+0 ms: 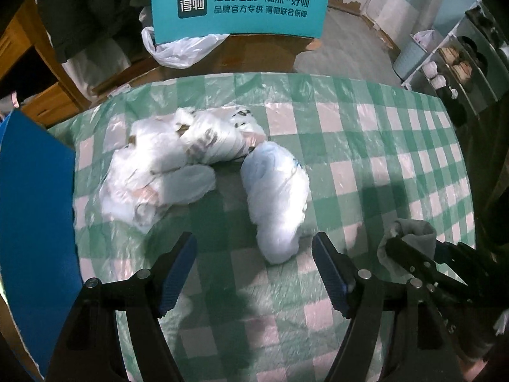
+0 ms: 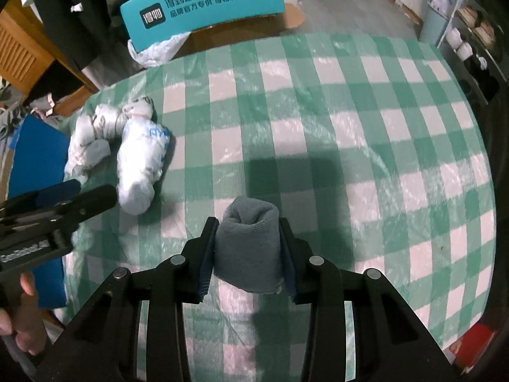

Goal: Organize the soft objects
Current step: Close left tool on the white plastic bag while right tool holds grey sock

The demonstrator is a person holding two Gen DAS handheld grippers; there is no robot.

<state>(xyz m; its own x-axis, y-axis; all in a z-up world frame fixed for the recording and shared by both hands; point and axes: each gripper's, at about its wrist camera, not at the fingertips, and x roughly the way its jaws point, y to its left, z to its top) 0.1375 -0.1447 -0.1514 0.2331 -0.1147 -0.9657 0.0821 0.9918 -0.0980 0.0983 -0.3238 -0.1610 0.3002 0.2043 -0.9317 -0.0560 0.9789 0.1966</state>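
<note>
We are in a lived-in room of a home. The tabletop [image 2: 318, 121] wears a green and white checked cloth under clear plastic. Behind it we see wooden furniture [image 2: 22, 51] with dark clothes [image 1: 86, 16] hanging against it, a teal shipping box [image 1: 240, 4] printed with Chinese text, loose plastic bags [image 1: 178, 49], and an open rack [image 1: 458, 67] holding shoes.

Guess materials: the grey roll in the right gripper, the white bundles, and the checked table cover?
Grey roll, held between the right gripper pads: soft fabric, likely microfibre or fleece towel; matte, fuzzy nap. White bundles: thin plastic bags rolled up; translucent, crinkled, faint print showing. Checked table cover: looks like plastic sheeting or coated cloth; glossy wrinkles catch the light, though it could be film over fabric.
</note>
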